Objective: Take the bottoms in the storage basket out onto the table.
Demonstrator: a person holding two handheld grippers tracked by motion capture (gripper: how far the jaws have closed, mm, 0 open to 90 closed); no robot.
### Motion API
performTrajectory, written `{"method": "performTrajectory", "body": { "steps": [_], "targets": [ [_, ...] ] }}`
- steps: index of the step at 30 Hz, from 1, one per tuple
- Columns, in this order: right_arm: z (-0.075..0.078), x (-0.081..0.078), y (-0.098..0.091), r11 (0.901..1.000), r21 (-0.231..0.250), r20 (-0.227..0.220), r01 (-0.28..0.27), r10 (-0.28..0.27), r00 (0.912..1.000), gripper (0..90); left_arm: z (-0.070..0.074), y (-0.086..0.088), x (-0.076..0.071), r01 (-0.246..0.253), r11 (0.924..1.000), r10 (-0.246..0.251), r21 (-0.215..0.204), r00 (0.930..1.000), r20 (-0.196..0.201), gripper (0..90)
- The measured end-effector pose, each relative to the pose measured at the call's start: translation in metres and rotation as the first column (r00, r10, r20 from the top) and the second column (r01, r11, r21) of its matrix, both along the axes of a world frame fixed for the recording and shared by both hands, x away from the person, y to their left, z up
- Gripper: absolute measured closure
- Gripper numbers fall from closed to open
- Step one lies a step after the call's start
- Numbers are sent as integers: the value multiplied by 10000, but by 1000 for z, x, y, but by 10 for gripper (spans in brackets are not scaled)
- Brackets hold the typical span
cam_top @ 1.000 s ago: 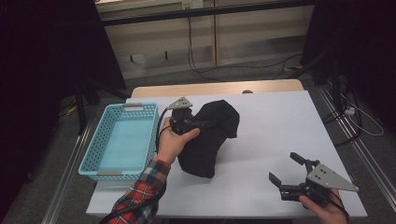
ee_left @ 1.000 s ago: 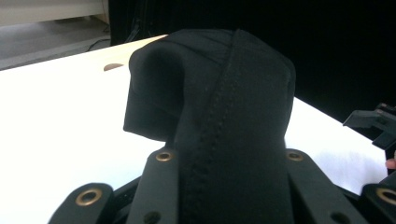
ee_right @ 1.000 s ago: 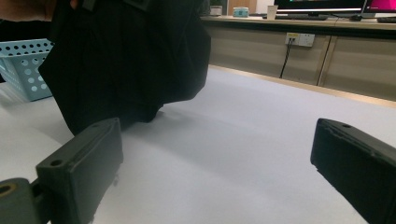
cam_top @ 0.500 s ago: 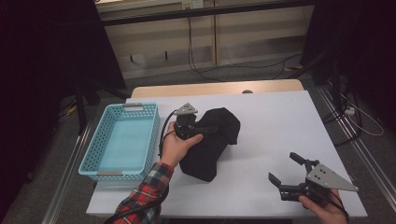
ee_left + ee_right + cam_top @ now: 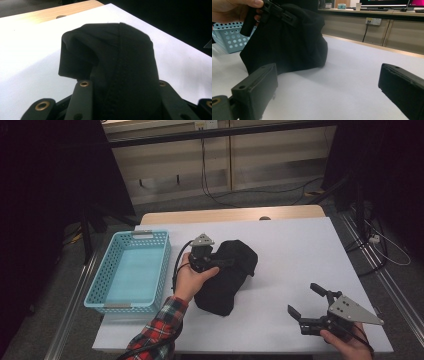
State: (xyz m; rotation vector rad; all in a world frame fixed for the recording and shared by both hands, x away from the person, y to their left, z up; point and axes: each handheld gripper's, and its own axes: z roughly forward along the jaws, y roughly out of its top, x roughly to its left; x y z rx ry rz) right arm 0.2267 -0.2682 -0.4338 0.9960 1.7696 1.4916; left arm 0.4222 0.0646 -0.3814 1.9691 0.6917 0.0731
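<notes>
Left gripper point(image 5: 220, 264) is right on the black cloth point(image 5: 225, 280), mid-counter point(image 5: 300, 250), just right of the basket point(image 5: 131, 270). From its own camera, a thick fold of the cloth point(image 5: 117, 70) runs up between the two fingers point(image 5: 83, 97), filling the gap from one pad to the other, a stitched seam running up the middle of it. So the fingers are clamped on the cloth, not fully together, with the fabric bunched between them. The cloth rises in a hump ahead of the fingers, and white counter point(image 5: 30, 55) shows either side of it.

From above, the left hand point(image 5: 192, 277) wraps the gripper body, plaid sleeve point(image 5: 157, 330) coming in from the bottom edge, and the cloth spreads right and toward the person from the grip, a dark heap resting on the counter. The basket is light blue, with nothing visible inside it, just beside the left hand but apart from the cloth.

Over on the right, the right gripper point(image 5: 307, 302) sits low near the counter's near right corner, well apart from the cloth, with its fingers spread wide and nothing between them. Its own view confirms it: two fingers point(image 5: 257, 87) far apart, bare counter in the gap, and beyond them the cloth point(image 5: 292, 42) hanging in a heap under the left hand point(image 5: 234, 10), the basket point(image 5: 227, 37) behind it.
</notes>
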Motion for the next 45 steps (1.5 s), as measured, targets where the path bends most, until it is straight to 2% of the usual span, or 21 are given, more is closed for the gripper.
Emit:
{"method": "performTrajectory", "body": {
  "steps": [4, 8, 14, 15, 19, 24, 26, 30, 33, 35, 37, 40, 45],
  "targets": [
    [0, 0, 0, 10000, 5, 15, -30, 30, 10000, 21, -1, 1, 0, -153, 9999, 153, -72, 9999, -67, 646],
    [1, 0, 0, 10000, -6, 20, -36, 36, 10000, 21, 2, 2, -1, -319, 9995, 320, -36, 9994, 97, 571],
    [1, 0, 0, 10000, -4, 38, -49, 49, 10000, 21, 9, 5, -3, -877, 9961, 873, 53, 9949, 510, 244],
    [1, 0, 0, 10000, 2, 44, -56, 56, 10000, 20, 10, 7, -5, -933, 9956, 934, -36, 9932, 701, 219],
    [1, 2, 0, 10000, -53, 21, -3, 3, 10000, 20, 12, 14, -10, -1084, 9941, 1070, 81, 9892, 1001, 163],
    [2, 5, 4, 9992, -237, -79, -312, 310, 9995, 18, 10, 22, -15, -1212, 9920, 1157, 349, 9845, 1319, 142],
    [3, 8, 7, 9989, -183, -176, -427, 424, 9989, 18, 10, 24, -15, -1188, 9915, 1112, 520, 9851, 1315, 139],
    [5, 13, 15, 9983, -312, -301, -502, 492, 9983, 18, 9, 29, -15, -1281, 9906, 1216, 475, 9852, 1205, 120],
    [5, 21, 23, 9984, -281, -531, -496, 481, 9974, 18, 10, 33, -15, -1433, 9882, 1352, 543, 9821, 1311, 119],
    [3, 28, 30, 9977, -507, -690, -439, 404, 9968, 18, 12, 38, -14, -1551, 9866, 1466, 508, 9790, 1416, 114],
    [2, 35, 38, 9964, -596, -816, -610, 560, 9951, 21, 12, 41, -14, -1644, 9854, 1568, 441, 9776, 1405, 109],
    [2, 44, 49, 9931, -897, -820, -756, 683, 9943, 23, 12, 45, -13, -1682, 9842, 1584, 554, 9761, 1489, 107],
    [3, 59, 66, 9883, -1126, -892, -1028, 930, 9917, 34, 10, 50, -13, -1772, 9829, 1689, 494, 9757, 1397, 100]
  ]
}}
